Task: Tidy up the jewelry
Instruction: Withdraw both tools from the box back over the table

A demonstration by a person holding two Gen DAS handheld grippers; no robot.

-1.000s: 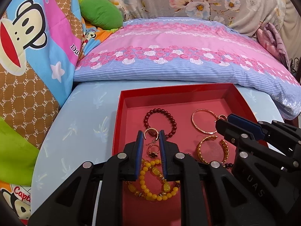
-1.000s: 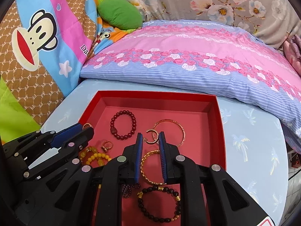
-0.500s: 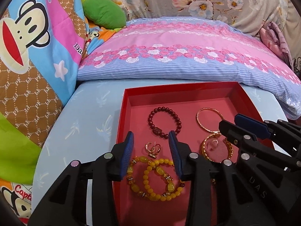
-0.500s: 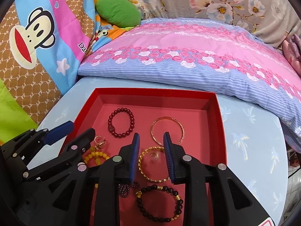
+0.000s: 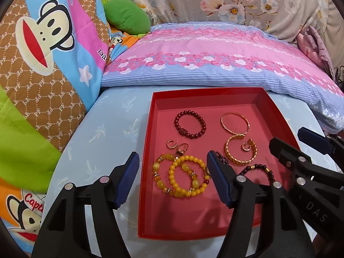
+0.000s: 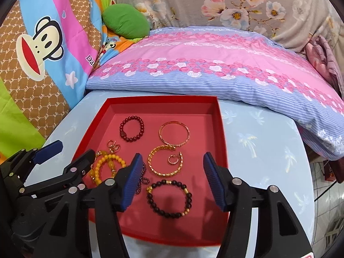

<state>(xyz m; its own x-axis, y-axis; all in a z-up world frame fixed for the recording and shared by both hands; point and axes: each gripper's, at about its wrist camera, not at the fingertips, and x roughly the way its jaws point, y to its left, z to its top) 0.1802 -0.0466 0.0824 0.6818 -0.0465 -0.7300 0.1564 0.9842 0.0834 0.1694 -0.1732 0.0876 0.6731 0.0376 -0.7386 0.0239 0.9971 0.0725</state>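
A red tray point(image 5: 148, 142) point(image 6: 221, 142) on a light blue table holds the jewelry. In it lie a dark red bead bracelet point(image 5: 190, 123) point(image 6: 131, 128), a thin gold bangle point(image 5: 235, 122) point(image 6: 174, 132), a wide gold bangle point(image 5: 240, 150) point(image 6: 165, 163) with a small gold ring point(image 5: 245, 146) inside it, two gold rings point(image 5: 177, 146) point(image 6: 113, 145), two yellow bead bracelets point(image 5: 180, 176) point(image 6: 105, 165) and a black bead bracelet point(image 6: 169, 198). My left gripper point(image 5: 173, 176) is open and empty above the yellow bracelets. My right gripper point(image 6: 173, 178) is open and empty above the black bracelet.
A pink and blue pillow point(image 5: 215, 64) lies right behind the tray. A monkey-print quilt point(image 5: 43, 64) rises on the left with a green cushion point(image 5: 126, 17). A floral cloth point(image 5: 236, 2) covers the back. The table's edge drops off at the right point(image 6: 309, 172).
Both grippers opened wide and pulled back and up from the tray. The left let go of a gold ring by the yellow bracelets; the right left a small ring inside the wide bangle.
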